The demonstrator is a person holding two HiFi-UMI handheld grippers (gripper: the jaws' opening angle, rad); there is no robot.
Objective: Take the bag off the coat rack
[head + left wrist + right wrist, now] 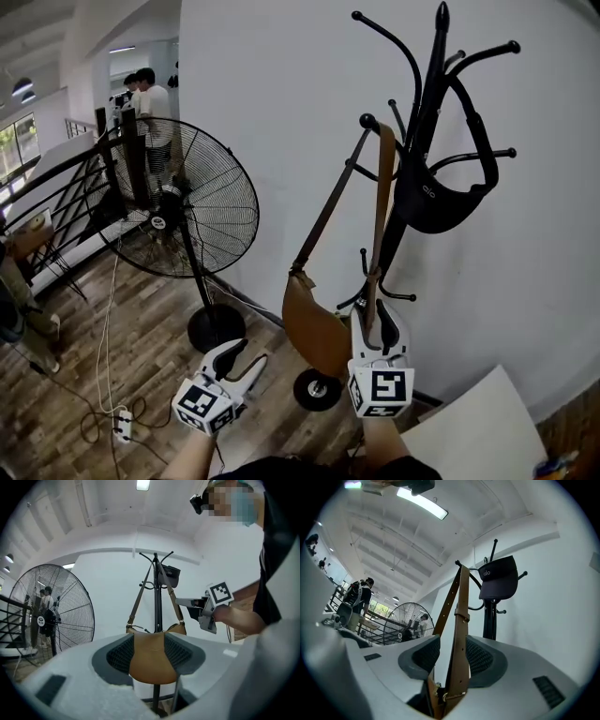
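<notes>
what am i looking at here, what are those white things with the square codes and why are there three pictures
There is no robot here. A person holds two hand tools, each a two-jaw gripper with a marker cube. The head view comes from a camera on the person's head, looking down. The other two views come from cameras riding on each gripper, looking along its jaws. A brown bag hangs by its strap from a black coat rack, which also carries a black cap. A floor fan stands to the left on the wooden floor. The right gripper has its jaws open around the strap, not yet closed on it. The left gripper is open and empty, apart from the bag.
</notes>
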